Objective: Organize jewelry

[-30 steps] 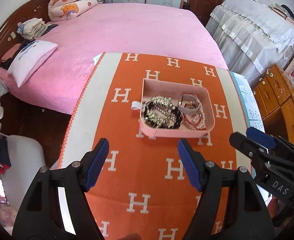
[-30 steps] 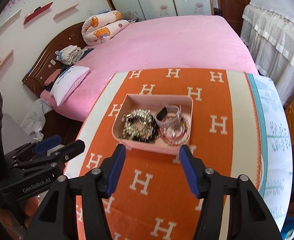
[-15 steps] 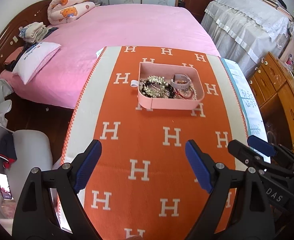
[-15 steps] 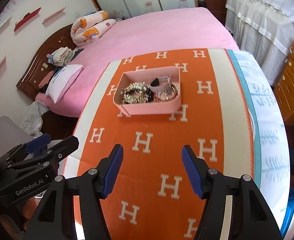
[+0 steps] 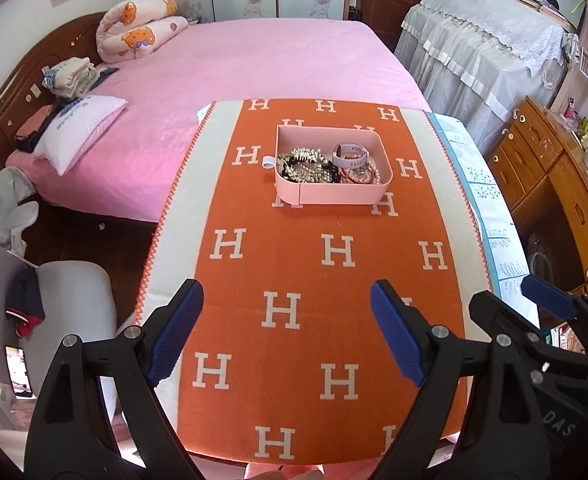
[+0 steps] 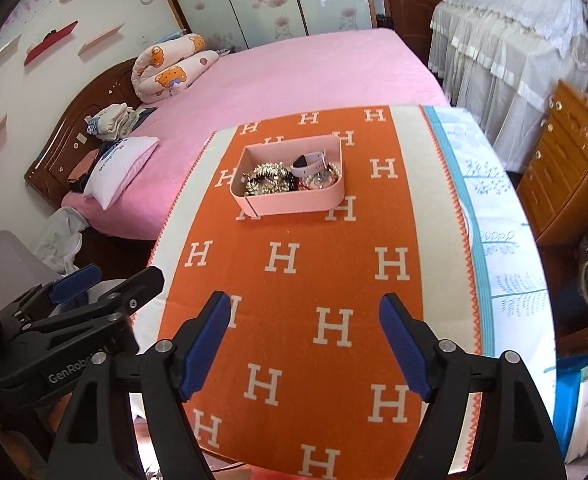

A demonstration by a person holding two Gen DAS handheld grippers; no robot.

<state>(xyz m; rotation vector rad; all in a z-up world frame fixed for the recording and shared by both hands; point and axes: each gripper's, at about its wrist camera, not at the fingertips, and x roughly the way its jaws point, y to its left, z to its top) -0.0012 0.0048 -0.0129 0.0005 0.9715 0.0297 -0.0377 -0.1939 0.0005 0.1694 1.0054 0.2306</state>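
A pink tray (image 5: 330, 196) (image 6: 294, 205) sits on the far half of an orange cloth (image 5: 314, 280) (image 6: 302, 280) with white H marks. In it lie gold and black bead bracelets (image 5: 306, 166) (image 6: 268, 179), a pale watch (image 5: 350, 155) (image 6: 309, 163) and red and pearl bangles (image 5: 364, 176). My left gripper (image 5: 286, 320) is open and empty above the cloth's near end. My right gripper (image 6: 304, 328) is open and empty beside it, also showing in the left wrist view (image 5: 534, 308). The left gripper shows in the right wrist view (image 6: 106, 284).
A pink bed (image 5: 254, 60) with pillows (image 5: 82, 130) stands behind the table. A wooden dresser (image 5: 554, 184) is at the right, a lace-covered piece of furniture (image 5: 486, 40) at the back right, a grey chair (image 5: 66, 300) at the left.
Both grippers have pulled back from the tray toward the table's near edge and risen. The tray now looks smaller and farther off. Both stayed open.
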